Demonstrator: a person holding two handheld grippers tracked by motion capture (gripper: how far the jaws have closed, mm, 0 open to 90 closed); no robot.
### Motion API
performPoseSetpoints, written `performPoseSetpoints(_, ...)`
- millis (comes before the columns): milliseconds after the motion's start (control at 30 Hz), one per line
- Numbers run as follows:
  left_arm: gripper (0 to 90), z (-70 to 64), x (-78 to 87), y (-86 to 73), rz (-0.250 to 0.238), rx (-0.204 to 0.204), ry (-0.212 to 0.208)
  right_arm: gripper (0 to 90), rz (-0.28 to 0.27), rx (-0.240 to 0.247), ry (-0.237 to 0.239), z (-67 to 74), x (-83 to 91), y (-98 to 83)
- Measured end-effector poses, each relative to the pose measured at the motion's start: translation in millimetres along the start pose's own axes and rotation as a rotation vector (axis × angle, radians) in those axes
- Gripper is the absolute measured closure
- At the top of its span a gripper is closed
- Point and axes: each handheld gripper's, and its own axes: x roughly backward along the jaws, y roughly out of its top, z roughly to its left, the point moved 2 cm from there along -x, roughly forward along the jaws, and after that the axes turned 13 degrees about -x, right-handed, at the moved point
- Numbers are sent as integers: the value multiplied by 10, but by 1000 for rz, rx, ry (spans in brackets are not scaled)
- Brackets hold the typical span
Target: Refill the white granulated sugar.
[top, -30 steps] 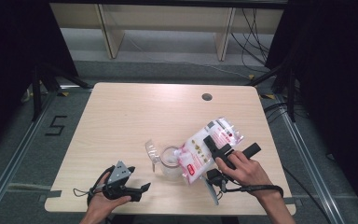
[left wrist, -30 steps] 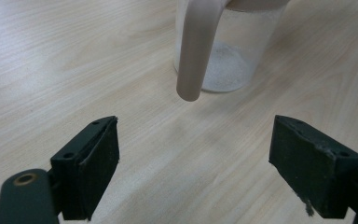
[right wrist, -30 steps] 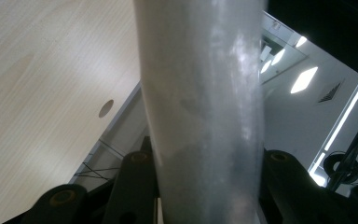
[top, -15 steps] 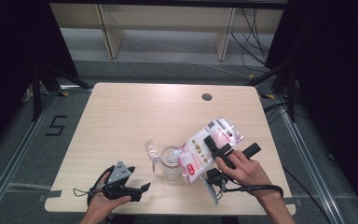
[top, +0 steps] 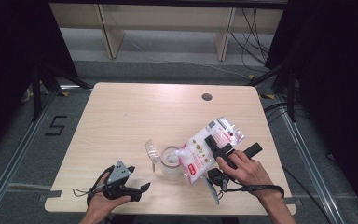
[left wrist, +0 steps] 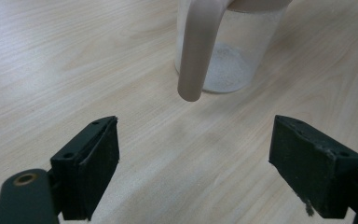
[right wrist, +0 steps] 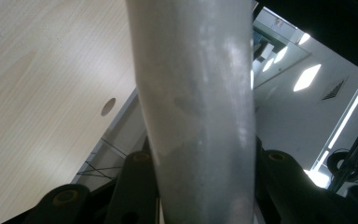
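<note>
Counter (top: 121, 116) is carrying everything near its front edge. Right claw (top: 219, 148) is gripping a white bag (top: 204, 148), tilting its mouth down over the clear jug (top: 170, 162) toward the front-right; pouring seems underway, with little powder in the jug. Left claw (top: 137, 190) is resting wide open and empty by the front-left edge, facing the jug. Next: probably steeper tilt, steadying the jug.

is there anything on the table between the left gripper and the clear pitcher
Nothing visible. In the left gripper view, bare table runs from the open left gripper to the clear pitcher, handle toward it. The right gripper tips a white bag at the pitcher's far side.
</note>
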Motion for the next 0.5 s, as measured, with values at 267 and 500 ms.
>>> performPoseSetpoints(267,156,-4,-3,2,-4,6,2,723,-18,-10,6,55,-21,-4)
performPoseSetpoints(500,156,0,2,-1,-1,5,2,728,-12,-17,23,92,-49,-25)
